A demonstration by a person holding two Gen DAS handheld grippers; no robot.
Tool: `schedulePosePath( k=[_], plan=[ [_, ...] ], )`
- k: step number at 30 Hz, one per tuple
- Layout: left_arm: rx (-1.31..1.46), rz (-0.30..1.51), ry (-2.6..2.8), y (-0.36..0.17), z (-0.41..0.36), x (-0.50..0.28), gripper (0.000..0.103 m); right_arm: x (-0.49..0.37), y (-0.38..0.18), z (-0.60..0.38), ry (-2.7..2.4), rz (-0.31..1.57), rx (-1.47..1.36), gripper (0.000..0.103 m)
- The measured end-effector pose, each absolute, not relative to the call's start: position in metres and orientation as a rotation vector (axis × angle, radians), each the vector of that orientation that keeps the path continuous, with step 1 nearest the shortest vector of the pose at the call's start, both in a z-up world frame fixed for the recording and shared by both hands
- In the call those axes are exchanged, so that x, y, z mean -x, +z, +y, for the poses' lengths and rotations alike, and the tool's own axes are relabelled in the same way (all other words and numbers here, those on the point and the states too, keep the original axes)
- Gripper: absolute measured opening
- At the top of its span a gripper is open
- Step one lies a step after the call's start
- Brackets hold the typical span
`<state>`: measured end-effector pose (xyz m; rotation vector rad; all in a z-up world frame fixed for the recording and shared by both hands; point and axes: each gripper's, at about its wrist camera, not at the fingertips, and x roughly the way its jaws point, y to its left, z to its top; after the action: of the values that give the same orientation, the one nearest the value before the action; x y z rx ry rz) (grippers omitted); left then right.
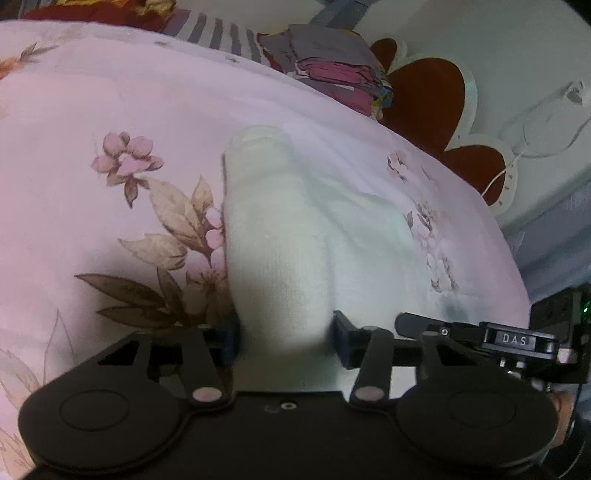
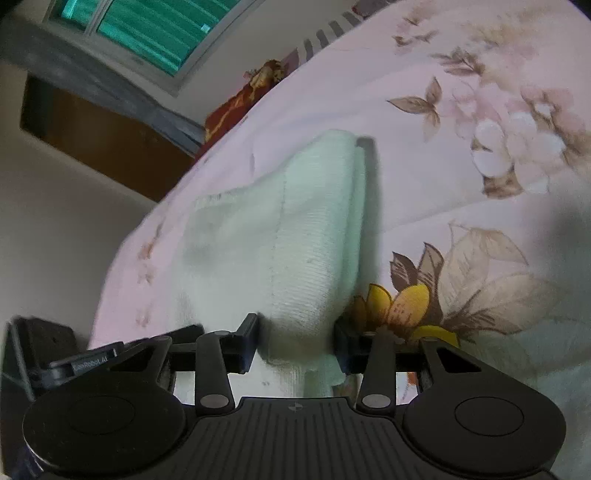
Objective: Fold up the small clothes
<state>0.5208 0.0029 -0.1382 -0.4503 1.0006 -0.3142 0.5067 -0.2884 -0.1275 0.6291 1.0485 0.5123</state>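
Observation:
A small white knit garment (image 1: 269,229) lies on a pink floral bedsheet (image 1: 110,110). A folded, tube-like part of it runs away from me and a flatter part spreads to the right. My left gripper (image 1: 286,338) is shut on its near end, with cloth filling the gap between the pads. In the right wrist view the same garment (image 2: 303,229) rises as a thick fold, and my right gripper (image 2: 295,341) is shut on its near edge. The other gripper's body shows at the side of each view (image 1: 517,339) (image 2: 74,362).
A pile of folded clothes (image 1: 332,70) and a striped cloth (image 1: 221,33) lie at the bed's far side. Past the bed's right edge are a red mat (image 1: 424,99) and a white cable (image 1: 546,122). A window (image 2: 155,26), wooden furniture (image 2: 103,147) and a red-yellow cloth (image 2: 240,103) lie beyond.

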Motion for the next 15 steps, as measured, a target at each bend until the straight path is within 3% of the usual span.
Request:
schedulePosePath(
  k=[5, 15],
  plan=[
    [0.330, 0.972, -0.305, -0.121, -0.012, -0.515, 0.037, -0.496, -0.109, -0.266, 0.469, 1.003, -0.467, 0.030],
    [0.233, 0.905, -0.329, -0.082, 0.010, -0.485, 0.036, -0.461, -0.057, -0.214, 0.449, 0.896, -0.300, 0.029]
  ],
)
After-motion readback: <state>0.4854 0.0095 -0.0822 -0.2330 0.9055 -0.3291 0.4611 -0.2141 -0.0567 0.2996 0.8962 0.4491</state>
